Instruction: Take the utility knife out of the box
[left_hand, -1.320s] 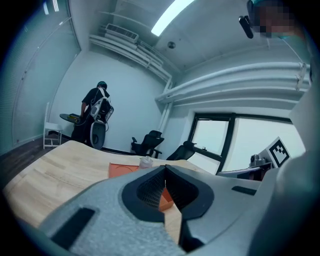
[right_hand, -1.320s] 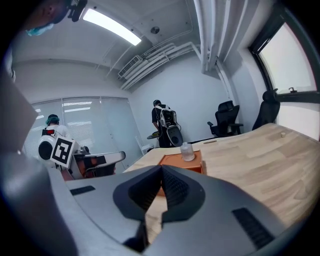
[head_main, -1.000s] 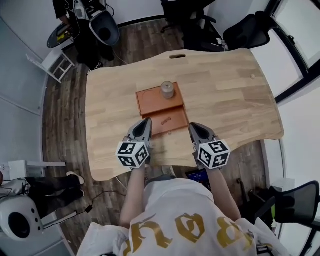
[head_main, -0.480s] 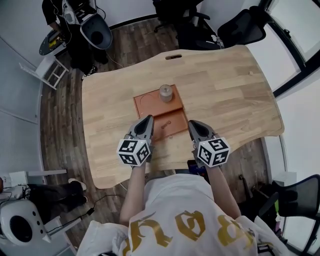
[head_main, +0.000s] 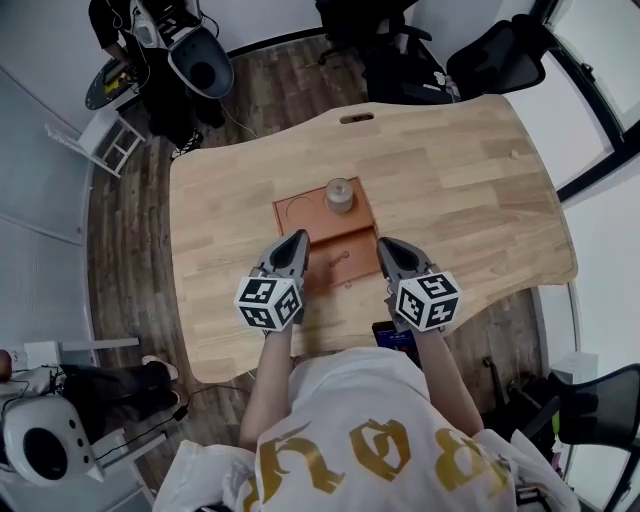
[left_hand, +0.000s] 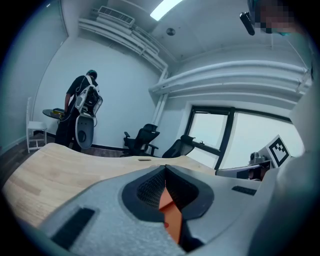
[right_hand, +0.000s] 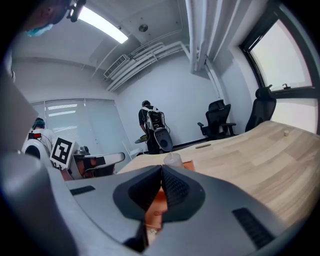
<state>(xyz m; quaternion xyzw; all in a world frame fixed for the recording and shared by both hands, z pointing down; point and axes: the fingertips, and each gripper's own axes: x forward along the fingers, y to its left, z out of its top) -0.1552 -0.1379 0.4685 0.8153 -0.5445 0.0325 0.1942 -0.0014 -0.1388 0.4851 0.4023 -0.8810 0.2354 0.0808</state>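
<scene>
Over at the left edge of the head view, a person (head_main: 118, 22) is standing on the dark wood floor beside a black chair (head_main: 205, 60), well apart from the wooden table (head_main: 460, 180). Nearer the middle, the left gripper (head_main: 296, 238) is pointing at the near-left corner of the orange box (head_main: 300, 210); its own view is showing the left gripper's jaws pressed together at the tips with nothing between them, only a sliver of orange visible below. The box is sitting mid-table, with a pale bottle (head_main: 340, 194) standing upright in its far section. A small reddish object, apparently the utility knife (head_main: 337, 258), is lying in the near compartment, between the two gripper tips and touched by neither. To the right, the right gripper (head_main: 384, 245) is hanging just beside the box's near-right corner, its jaws likewise closed on each other and gripping nothing. Black office chairs (head_main: 500, 55) are standing beyond the table's far right.
</scene>
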